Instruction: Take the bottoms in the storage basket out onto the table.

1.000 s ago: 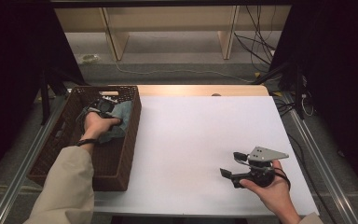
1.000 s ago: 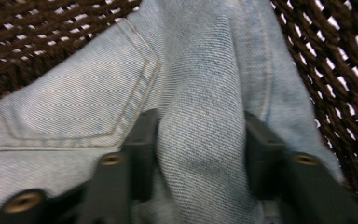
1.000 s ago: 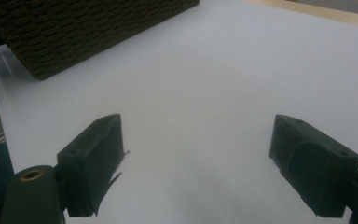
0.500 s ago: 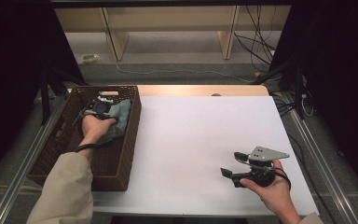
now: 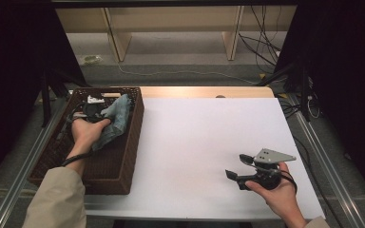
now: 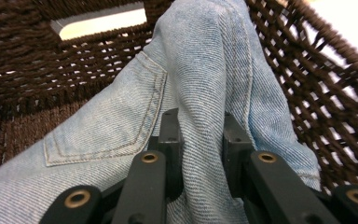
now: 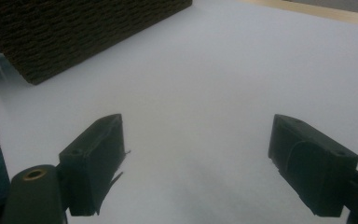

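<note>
Left gripper view: left gripper [image 6: 200, 140] pinches a raised fold of denim garment [image 6: 200, 60], its pocket stitching visible here alone, inside the wicker basket [image 6: 23, 60]. High view: basket at the table's [image 5: 195, 142] left edge; garment [image 5: 115, 118] runs lengthwise from the far right corner toward the hand [image 5: 86, 133]. Right gripper [image 5: 240, 167], jaws spread, rests near the front right corner.

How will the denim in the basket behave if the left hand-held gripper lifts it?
Likely floppy: the denim garment bunches into a soft fold between the left hand-held gripper jaws. It will probably drape and trail, perhaps dragging over the wicker basket wall. Slip seems unlikely, since the textured weave is pinched in a thick fold.
</note>
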`<state>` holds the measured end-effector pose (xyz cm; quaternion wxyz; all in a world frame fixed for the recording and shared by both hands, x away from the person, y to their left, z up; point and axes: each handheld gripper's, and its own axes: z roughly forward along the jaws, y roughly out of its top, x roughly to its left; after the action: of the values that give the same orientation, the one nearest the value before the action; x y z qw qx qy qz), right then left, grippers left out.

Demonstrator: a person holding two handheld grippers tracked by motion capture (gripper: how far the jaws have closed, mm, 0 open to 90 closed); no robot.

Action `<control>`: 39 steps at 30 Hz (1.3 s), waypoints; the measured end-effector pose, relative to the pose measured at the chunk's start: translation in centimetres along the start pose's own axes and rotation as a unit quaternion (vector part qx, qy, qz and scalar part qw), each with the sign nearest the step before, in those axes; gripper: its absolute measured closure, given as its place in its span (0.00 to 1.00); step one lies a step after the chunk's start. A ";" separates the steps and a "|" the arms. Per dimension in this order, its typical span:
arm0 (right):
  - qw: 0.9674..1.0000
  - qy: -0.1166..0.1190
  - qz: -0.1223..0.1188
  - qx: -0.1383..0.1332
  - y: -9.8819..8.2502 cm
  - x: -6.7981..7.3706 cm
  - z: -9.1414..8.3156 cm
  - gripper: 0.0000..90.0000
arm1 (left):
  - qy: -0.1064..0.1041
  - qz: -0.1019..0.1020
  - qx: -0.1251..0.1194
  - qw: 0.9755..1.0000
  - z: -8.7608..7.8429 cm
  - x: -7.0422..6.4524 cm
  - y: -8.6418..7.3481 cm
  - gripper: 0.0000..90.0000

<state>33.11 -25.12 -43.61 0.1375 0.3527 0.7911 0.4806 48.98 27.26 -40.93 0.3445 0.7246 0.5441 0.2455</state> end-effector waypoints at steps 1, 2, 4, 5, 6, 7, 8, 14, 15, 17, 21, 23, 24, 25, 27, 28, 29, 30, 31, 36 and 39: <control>1.000 0.000 0.001 -0.001 0.0 0.0 0.0 0.22 | -0.001 0.000 -0.003 1.000 -0.2 0.0 -0.1 0.83; 1.000 0.000 0.001 -0.001 0.0 0.0 0.0 0.22 | -0.002 -0.001 -0.008 1.000 -0.4 0.0 -0.1 0.83; 1.000 0.000 0.000 -0.002 0.0 0.0 0.0 0.22 | -0.003 -0.003 -0.018 1.000 -0.7 -0.1 -0.3 0.83; 1.000 0.000 0.000 -0.002 0.0 0.0 0.0 0.22 | -0.004 0.000 -0.022 1.000 -0.9 -0.1 -0.4 0.83; 1.000 0.000 0.000 -0.002 0.0 0.0 0.0 0.22 | -0.004 -0.002 -0.029 1.000 -1.1 -0.2 -0.5 0.83; 1.000 0.000 -0.001 -0.003 0.0 0.0 0.0 0.22 | -0.005 -0.003 -0.034 0.999 -1.2 -0.3 -0.5 0.83; 1.000 0.000 -0.001 -0.003 0.0 0.0 0.0 0.22 | -0.007 -0.004 -0.039 0.999 -1.4 -0.4 -0.6 0.83; 1.000 -0.002 -0.003 -0.006 0.1 0.0 -0.1 0.22 | -0.005 -0.005 -0.056 0.998 -2.0 -0.8 -0.8 0.83; 1.000 -0.001 -0.005 -0.006 0.1 0.1 -0.2 0.22 | -0.006 -0.010 -0.061 0.998 -2.1 -0.8 -0.9 0.83; 1.000 -0.001 -0.007 -0.006 0.2 0.1 -0.2 0.22 | -0.008 -0.016 -0.071 0.997 -2.4 -0.8 -1.0 0.83; 1.000 0.000 -0.011 -0.008 0.1 0.3 -0.1 0.22 | -0.008 -0.016 -0.085 0.996 -2.9 -0.9 -0.9 0.83; 1.000 0.001 -0.013 -0.007 0.1 0.3 -0.1 0.22 | -0.007 -0.015 -0.093 0.996 -3.1 -0.9 -0.9 0.83; 1.000 0.001 -0.013 -0.007 0.1 0.3 -0.2 0.22 | -0.007 -0.014 -0.097 0.995 -3.2 -0.9 -0.9 0.83; 1.000 0.002 -0.014 -0.008 0.1 0.4 -0.2 0.22 | -0.007 -0.013 -0.098 0.995 -3.3 -0.9 -0.9 0.83; 1.000 0.002 -0.014 -0.008 0.1 0.4 -0.2 0.22 | -0.008 -0.009 -0.101 0.995 -3.4 -0.9 -0.8 0.83; 1.000 0.002 -0.014 -0.009 0.1 0.4 -0.2 0.22 | -0.008 -0.009 -0.104 0.995 -3.5 -0.8 -0.8 0.83; 1.000 0.002 -0.013 -0.009 0.1 0.4 -0.2 0.22 | -0.009 -0.009 -0.105 0.994 -3.5 -0.8 -0.8 0.83; 1.000 0.001 -0.013 -0.009 0.1 0.4 -0.2 0.22 | -0.009 -0.009 -0.106 0.994 -3.5 -0.8 -0.8 0.83; 1.000 0.001 -0.013 -0.009 0.1 0.4 -0.2 0.22 | -0.008 -0.009 -0.108 0.994 -3.6 -0.7 -0.7 0.83; 1.000 0.000 -0.011 -0.010 0.1 0.4 -0.2 0.22 | -0.007 -0.010 -0.121 0.993 -4.0 -0.6 -0.6 0.82; 1.000 0.001 -0.012 -0.010 0.1 0.4 -0.2 0.23 | -0.005 -0.009 -0.131 0.991 -4.2 -0.5 -0.5 0.82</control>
<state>32.80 -24.97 -43.39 0.1460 0.3413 0.7906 0.4870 45.39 27.83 -38.60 0.4413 0.6693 0.5123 0.3079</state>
